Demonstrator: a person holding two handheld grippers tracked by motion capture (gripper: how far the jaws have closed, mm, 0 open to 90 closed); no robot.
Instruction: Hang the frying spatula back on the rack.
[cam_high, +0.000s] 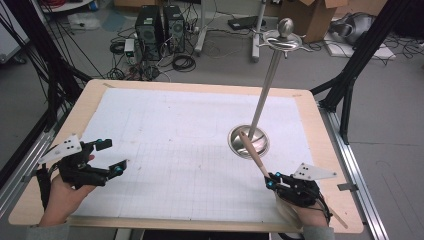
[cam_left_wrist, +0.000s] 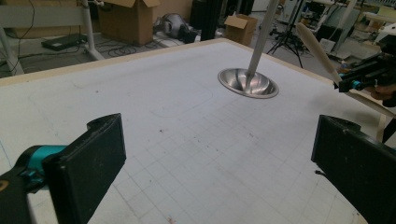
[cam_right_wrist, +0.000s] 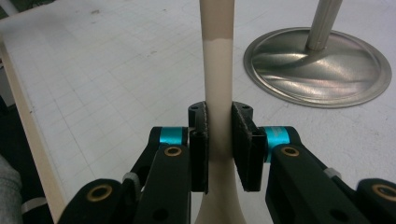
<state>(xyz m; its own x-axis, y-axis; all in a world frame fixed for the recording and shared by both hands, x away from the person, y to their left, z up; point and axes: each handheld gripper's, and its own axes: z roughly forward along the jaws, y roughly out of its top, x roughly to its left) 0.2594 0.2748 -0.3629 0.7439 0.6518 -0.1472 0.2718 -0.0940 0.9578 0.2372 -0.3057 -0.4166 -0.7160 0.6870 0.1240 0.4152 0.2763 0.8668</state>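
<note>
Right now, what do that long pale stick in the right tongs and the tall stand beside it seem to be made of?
The stick looks like wood or pale plastic: matte, cream, a darker tan band toward its far end, no shine; I can't settle which. The right tongs grip it between black pads. The stand looks like polished metal: its round base mirrors the light, and its pole has a brushed silver sheen.

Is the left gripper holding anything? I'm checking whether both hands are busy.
No: in its own view the left gripper has its jaws wide apart, with nothing but the white gridded mat between them.
</note>
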